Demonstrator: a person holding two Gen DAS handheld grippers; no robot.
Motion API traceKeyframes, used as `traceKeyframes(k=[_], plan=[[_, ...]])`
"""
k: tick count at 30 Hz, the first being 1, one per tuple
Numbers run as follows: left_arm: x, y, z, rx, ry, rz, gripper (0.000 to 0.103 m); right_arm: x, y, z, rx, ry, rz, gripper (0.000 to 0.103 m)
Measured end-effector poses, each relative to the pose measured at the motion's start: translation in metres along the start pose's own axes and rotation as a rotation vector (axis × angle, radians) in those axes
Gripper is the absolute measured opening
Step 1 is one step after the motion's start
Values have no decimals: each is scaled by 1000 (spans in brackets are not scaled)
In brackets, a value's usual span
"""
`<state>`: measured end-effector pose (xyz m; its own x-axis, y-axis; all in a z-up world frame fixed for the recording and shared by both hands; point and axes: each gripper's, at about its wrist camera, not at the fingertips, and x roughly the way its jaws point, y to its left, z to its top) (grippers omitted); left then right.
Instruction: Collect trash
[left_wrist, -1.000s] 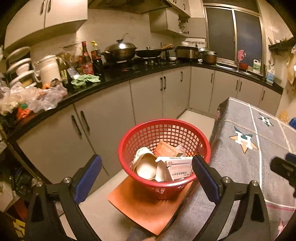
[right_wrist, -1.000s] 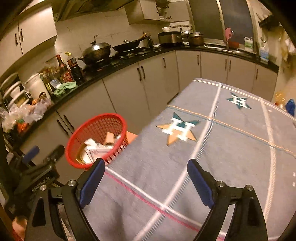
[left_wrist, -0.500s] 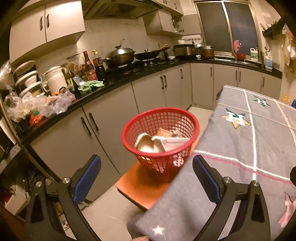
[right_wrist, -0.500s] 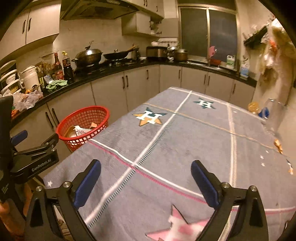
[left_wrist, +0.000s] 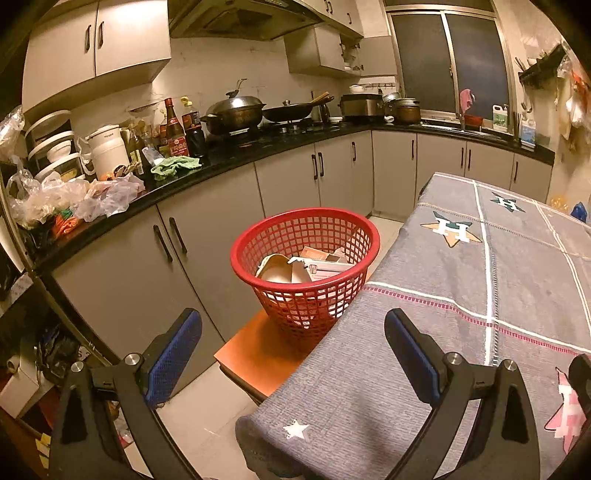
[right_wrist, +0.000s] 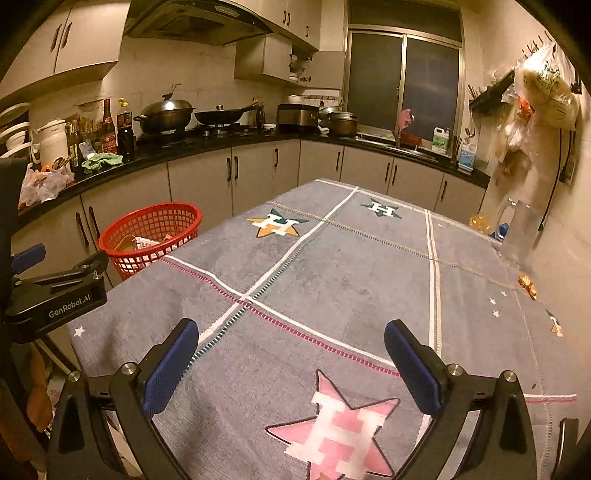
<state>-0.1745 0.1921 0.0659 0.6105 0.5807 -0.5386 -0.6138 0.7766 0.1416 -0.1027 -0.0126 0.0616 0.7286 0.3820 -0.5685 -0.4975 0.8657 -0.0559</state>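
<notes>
A red basket beside the surface held a paper bowl and cartons; both grippers' fingers stood apart, empty.

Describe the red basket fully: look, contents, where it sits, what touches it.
The red basket is round, open-topped plastic lattice, tapering toward its base. It stands upright on an orange stool between the grey cabinets and the cloth-covered table. It is partly filled with a beige bowl-like piece and printed cartons. Neither gripper touches it.
</notes>
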Motion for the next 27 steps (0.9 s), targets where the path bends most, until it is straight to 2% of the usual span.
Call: traceKeyframes(k=[27], plan=[[10, -1, 0, -19, 20, 1, 99, 8, -5, -6, 16, 21, -2, 102]])
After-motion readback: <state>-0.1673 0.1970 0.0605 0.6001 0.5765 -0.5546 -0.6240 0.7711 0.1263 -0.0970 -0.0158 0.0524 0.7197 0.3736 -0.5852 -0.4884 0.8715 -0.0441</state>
